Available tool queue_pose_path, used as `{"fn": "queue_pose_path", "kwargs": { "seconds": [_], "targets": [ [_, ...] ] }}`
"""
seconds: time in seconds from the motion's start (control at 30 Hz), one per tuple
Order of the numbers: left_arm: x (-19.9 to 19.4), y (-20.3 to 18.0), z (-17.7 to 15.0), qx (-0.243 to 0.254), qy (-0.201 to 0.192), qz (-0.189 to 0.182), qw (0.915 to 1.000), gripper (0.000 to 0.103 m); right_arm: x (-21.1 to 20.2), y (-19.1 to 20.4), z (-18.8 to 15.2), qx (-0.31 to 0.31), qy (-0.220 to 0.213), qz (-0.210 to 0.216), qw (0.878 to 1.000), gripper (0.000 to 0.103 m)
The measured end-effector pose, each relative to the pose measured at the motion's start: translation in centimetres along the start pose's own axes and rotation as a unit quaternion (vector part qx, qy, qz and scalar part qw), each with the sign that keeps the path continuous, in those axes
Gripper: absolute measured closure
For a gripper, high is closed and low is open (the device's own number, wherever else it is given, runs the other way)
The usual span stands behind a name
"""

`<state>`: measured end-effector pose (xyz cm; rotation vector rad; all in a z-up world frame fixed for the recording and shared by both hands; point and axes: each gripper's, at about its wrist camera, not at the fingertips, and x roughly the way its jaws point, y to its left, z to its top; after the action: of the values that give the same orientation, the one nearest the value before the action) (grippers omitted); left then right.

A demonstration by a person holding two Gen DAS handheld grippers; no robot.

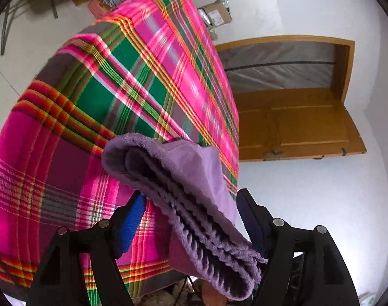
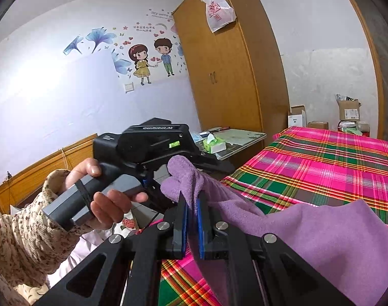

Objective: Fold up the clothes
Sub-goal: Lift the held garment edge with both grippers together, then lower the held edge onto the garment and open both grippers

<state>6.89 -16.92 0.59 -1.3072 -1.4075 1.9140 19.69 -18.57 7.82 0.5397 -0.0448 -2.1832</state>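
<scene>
A purple fleece garment (image 1: 188, 178), folded into several layers, hangs over the edge of a bed with a pink and green plaid sheet (image 1: 117, 89). My left gripper (image 1: 191, 199) is open, its blue pad (image 1: 134, 219) and dark pad (image 1: 246, 211) standing either side of the folded stack without pressing it. In the right wrist view my right gripper (image 2: 192, 216) is shut on a fold of the purple garment (image 2: 321, 234), which spreads right across the plaid sheet (image 2: 321, 165). A person's hand (image 2: 91, 176) holds the left gripper's black body (image 2: 153, 142) just beyond.
An open wooden door (image 1: 296, 122) and cardboard boxes (image 1: 216, 15) stand past the bed. A tall wooden wardrobe (image 2: 229, 63) with a hanging plastic bag (image 2: 219, 12), a small table with a tissue pack (image 2: 214, 145) and more boxes (image 2: 348, 112) line the wall.
</scene>
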Motion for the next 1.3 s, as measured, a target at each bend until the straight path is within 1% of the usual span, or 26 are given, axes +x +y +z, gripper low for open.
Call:
{"fn": "queue_pose_path", "kwargs": {
  "seconds": [0.13,0.17,0.2,0.27,0.3,0.33,0.37,0.4,0.47,0.57,0.73,0.97,1.13,1.23,1.3],
  "targets": [
    [0.8,0.4,0.9,-0.009,0.008,0.008,0.9999,0.031,0.5,0.3,-0.2,-0.009,0.013,0.004,1.000,0.097],
    [1.0,0.6,1.2,-0.012,0.010,0.009,0.9998,0.038,0.6,0.4,-0.3,-0.010,0.016,0.005,1.000,0.097],
    [1.1,0.6,1.3,-0.011,0.011,0.014,0.9998,0.041,0.7,0.5,-0.3,-0.012,0.019,0.006,1.000,0.097],
    [1.1,0.3,1.6,-0.001,0.010,0.027,0.9996,0.052,1.0,0.5,-0.4,-0.012,0.024,0.008,1.000,0.097],
    [1.1,0.3,1.7,0.002,0.010,0.032,0.9994,0.054,1.2,0.5,-0.4,-0.011,0.027,0.010,1.000,0.097],
    [1.0,0.2,1.9,0.005,0.010,0.036,0.9993,0.058,1.4,0.5,-0.4,-0.011,0.030,0.012,0.999,0.097],
    [1.0,0.1,2.1,0.007,0.010,0.039,0.9992,0.066,1.6,0.6,-0.4,-0.012,0.033,0.013,0.999,0.097],
    [1.0,0.0,2.4,0.012,0.009,0.044,0.9989,0.069,1.9,0.7,-0.4,-0.014,0.036,0.014,0.999,0.097],
    [1.0,-0.2,2.9,0.025,0.006,0.055,0.9981,0.081,2.4,0.8,-0.4,-0.013,0.043,0.017,0.999,0.097],
    [0.5,-0.9,3.5,0.053,-0.010,0.069,0.9962,0.084,3.6,1.0,-0.4,-0.008,0.056,0.020,0.998,0.097],
    [-0.3,-1.4,4.6,0.080,-0.034,0.080,0.9929,0.086,5.6,1.4,-0.3,-0.003,0.070,0.024,0.997,0.097],
    [-1.5,0.8,5.6,0.076,-0.052,0.082,0.9923,0.086,8.9,1.7,-0.5,0.001,0.098,0.030,0.995,0.097],
    [-1.3,2.0,6.1,0.068,-0.051,0.091,0.9923,0.086,11.0,0.8,-1.4,0.031,0.127,0.027,0.991,0.097],
    [-1.0,2.1,6.3,0.063,-0.051,0.098,0.9919,0.086,11.5,0.5,-1.9,0.040,0.135,0.024,0.990,0.097],
    [-1.0,1.7,6.1,0.066,-0.054,0.101,0.9912,0.086,11.2,0.2,-1.9,0.049,0.132,0.027,0.990,0.097]
  ]
}}
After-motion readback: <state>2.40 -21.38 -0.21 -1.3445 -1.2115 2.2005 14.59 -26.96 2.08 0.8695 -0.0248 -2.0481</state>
